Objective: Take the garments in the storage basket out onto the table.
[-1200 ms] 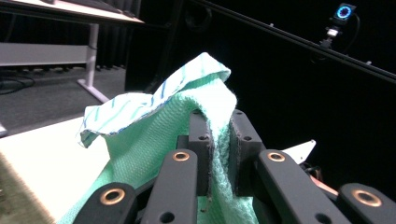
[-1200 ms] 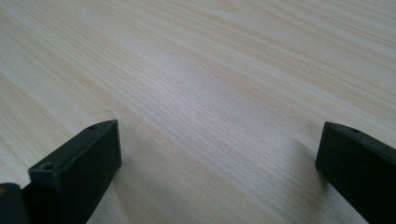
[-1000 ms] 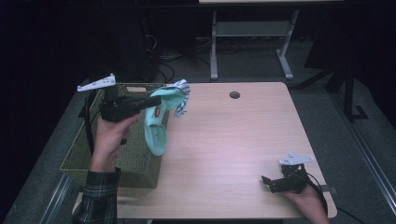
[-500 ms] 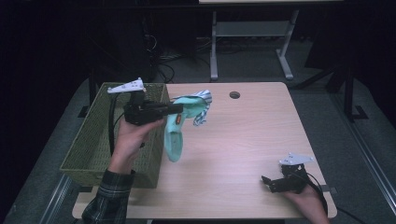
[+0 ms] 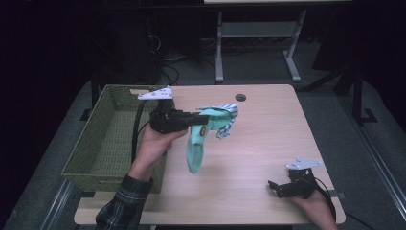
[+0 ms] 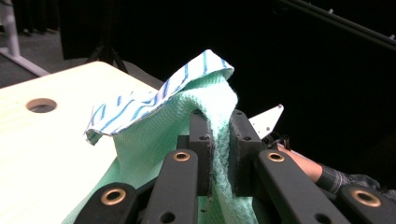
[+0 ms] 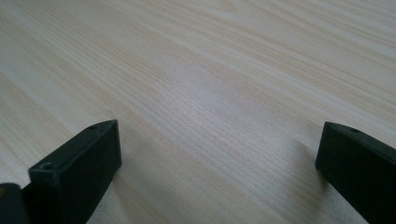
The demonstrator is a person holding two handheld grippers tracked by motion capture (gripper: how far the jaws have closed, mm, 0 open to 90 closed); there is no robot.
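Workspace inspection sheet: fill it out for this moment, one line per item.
Surface: light wooden table, with a round hole near its far edge.
Job's things: mint green cloth with a blue-striped cloth, both hanging above the table; woven green basket at the table's left end, nothing seen inside.
Clutter: nothing seen.
Grippers: left gripper shut on the mint green cloth; right gripper open, low over the table's near right corner.
Cables: black cable trailing from the left gripper; another from the right.
Surroundings: dark room, grey table frame behind, cables on the floor.
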